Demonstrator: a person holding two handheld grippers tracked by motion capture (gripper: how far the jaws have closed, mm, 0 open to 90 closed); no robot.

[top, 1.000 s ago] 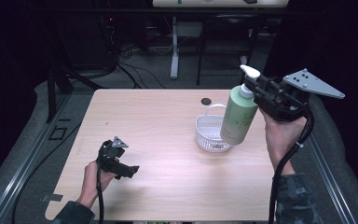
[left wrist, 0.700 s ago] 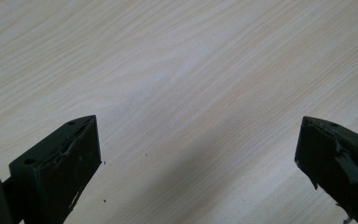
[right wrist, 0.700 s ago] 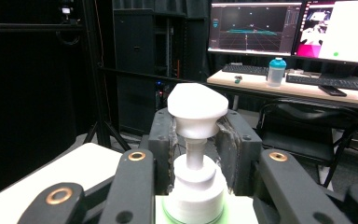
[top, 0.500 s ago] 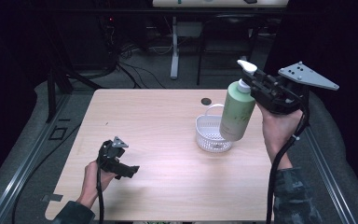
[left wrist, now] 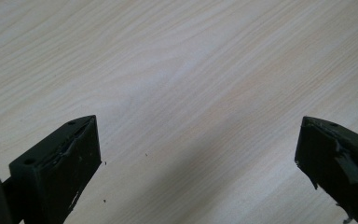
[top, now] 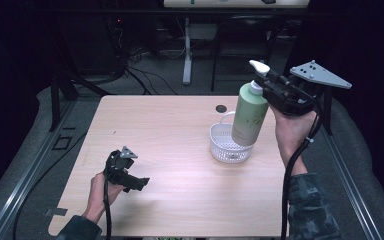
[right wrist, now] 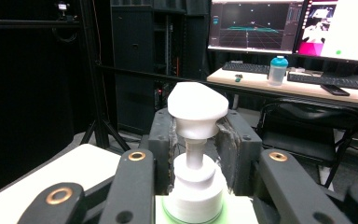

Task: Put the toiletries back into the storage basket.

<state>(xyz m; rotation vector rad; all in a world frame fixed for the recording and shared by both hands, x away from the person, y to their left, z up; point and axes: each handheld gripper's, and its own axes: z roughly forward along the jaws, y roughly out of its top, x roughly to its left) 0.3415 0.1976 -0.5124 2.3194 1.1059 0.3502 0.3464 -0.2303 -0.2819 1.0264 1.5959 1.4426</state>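
Observation:
A pale green pump bottle (top: 249,115) with a white pump head (right wrist: 196,108) hangs in the air, tilted, its base just over a small white basket (top: 227,150) on the table. My right gripper (top: 269,86) is shut on the bottle's white neck (right wrist: 195,173), a pad pressed on either side. My left gripper (top: 136,183) rests low over the wooden table (left wrist: 182,70) at the front left, held by a hand, its jaws wide open with bare wood between them.
A small dark round mark (top: 221,108) lies on the table behind the basket. The table (top: 170,130) is bordered by dark floor and metal rails. Beyond it stand a desk with monitors (right wrist: 289,28), a blue shaker bottle (right wrist: 277,70) and a chair (right wrist: 317,126).
My right gripper has carried the green bottle a little to the left and tilted it, bringing its base over the basket. The left gripper has stayed still.

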